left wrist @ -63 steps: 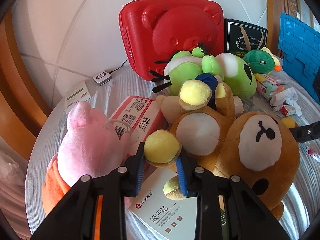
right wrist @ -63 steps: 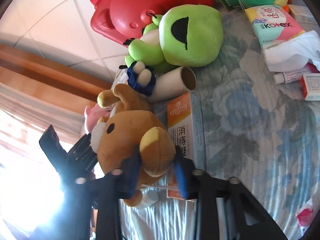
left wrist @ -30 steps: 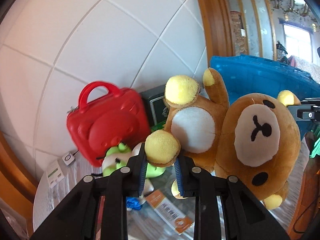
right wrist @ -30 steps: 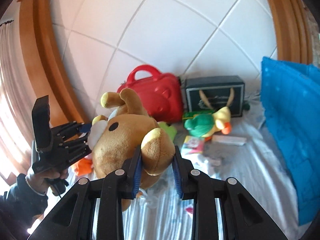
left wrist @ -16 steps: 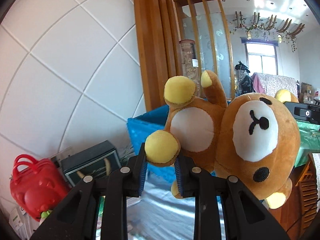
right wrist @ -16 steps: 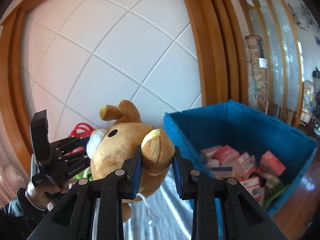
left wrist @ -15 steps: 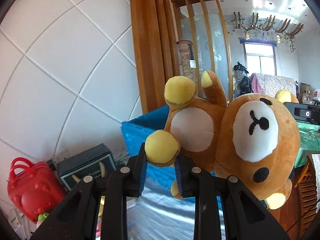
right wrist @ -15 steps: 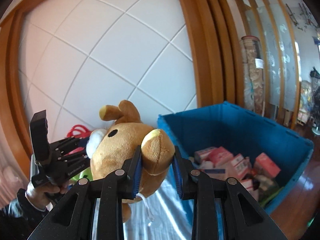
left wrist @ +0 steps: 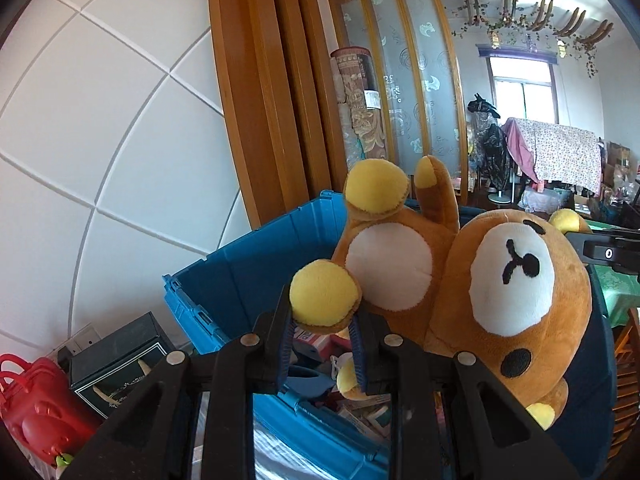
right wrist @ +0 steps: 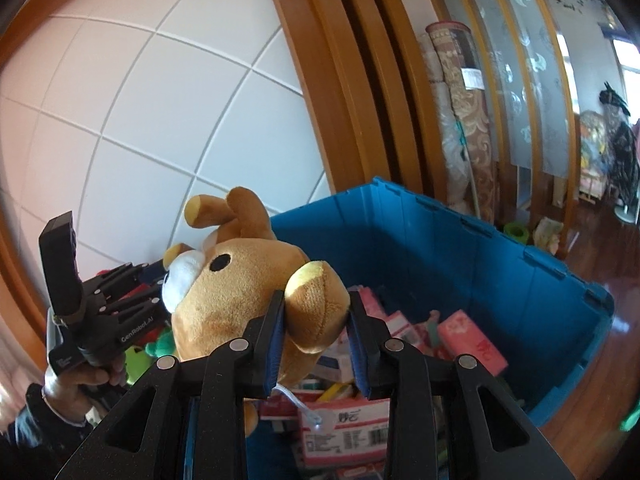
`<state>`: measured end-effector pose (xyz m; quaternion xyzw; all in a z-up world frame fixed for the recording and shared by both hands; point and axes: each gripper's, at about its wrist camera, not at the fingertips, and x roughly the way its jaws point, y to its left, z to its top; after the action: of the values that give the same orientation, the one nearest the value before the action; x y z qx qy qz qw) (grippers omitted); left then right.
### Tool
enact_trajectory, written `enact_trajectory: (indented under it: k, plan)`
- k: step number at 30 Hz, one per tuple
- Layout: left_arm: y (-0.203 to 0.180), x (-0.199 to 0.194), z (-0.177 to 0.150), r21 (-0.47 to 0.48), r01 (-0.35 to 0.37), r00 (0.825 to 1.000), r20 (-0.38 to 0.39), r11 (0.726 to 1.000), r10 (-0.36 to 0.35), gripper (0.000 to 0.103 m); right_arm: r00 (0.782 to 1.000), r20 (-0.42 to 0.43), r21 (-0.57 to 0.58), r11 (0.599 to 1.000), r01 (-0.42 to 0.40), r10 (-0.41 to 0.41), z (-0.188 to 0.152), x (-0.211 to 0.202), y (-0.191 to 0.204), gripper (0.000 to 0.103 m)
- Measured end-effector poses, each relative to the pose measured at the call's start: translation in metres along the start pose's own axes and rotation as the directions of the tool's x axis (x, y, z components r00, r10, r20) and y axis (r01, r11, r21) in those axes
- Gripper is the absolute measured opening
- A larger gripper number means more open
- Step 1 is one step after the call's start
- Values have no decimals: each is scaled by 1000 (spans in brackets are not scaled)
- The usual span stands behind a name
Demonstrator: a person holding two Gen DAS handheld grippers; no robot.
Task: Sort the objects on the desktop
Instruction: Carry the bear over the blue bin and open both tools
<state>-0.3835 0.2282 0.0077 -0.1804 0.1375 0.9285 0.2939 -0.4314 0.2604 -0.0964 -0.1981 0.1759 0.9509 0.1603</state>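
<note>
A brown plush bear point(left wrist: 512, 292) with yellow paws hangs in the air between both grippers, over the open blue crate point(left wrist: 240, 276). My left gripper point(left wrist: 322, 328) is shut on one yellow paw. In the right wrist view the bear point(right wrist: 232, 308) shows from the side, and my right gripper point(right wrist: 316, 332) has the bear's ear between its blue pads, which still touch it while the jaws are opening. The crate point(right wrist: 460, 256) lies right below and ahead. A hand point(right wrist: 80, 376) holds the left gripper at the far left.
Several pink and white boxes point(right wrist: 468, 336) fill the crate's bottom. A black gift box point(left wrist: 116, 360) and a red case point(left wrist: 36, 412) stand left of the crate by the tiled wall. A wooden frame point(left wrist: 272, 100) rises behind; wood floor point(right wrist: 600, 400) lies to the right.
Both grippers have carried the bear up off the cluttered table and to the right, until it hangs over the blue crate. The grips on paw and ear look the same.
</note>
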Motion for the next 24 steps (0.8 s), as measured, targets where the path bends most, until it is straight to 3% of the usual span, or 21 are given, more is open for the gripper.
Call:
enact_trajectory:
  k: [3,5,6,7,10,14,24]
  plan:
    - [-1,19,8,-11,-36,999,-35,999,35,27,999,-37,58,998,-1,3,6,20,-13,38]
    - [-3,34,12,-5,-47,995,-89,999,47,39,999,-44,103,995,-17,21,11,28,-21,85]
    - [-4,42,12,2,-46,991,-124,999,46,44,999,-33,109,994,-16,19,14,28,-22,91]
    - [-6,46,12,10,-51,989,-137,999,52,47,1000,-20,99,995,-11,13,18,26,-20,92]
    - [-11,37,8,30,-137,987,-83,990,139,48,1000,-7,79,997,-28,28,23,22,-15,92]
    - [-11,24,8,39,-164,985,-39,986,165,74,999,-1,85,995,-48,48,23,15,-11,96]
    - [1,-8,-4,24,-206,978,-20,978,207,77,999,4,16,998,-54,54,6,4,19,99]
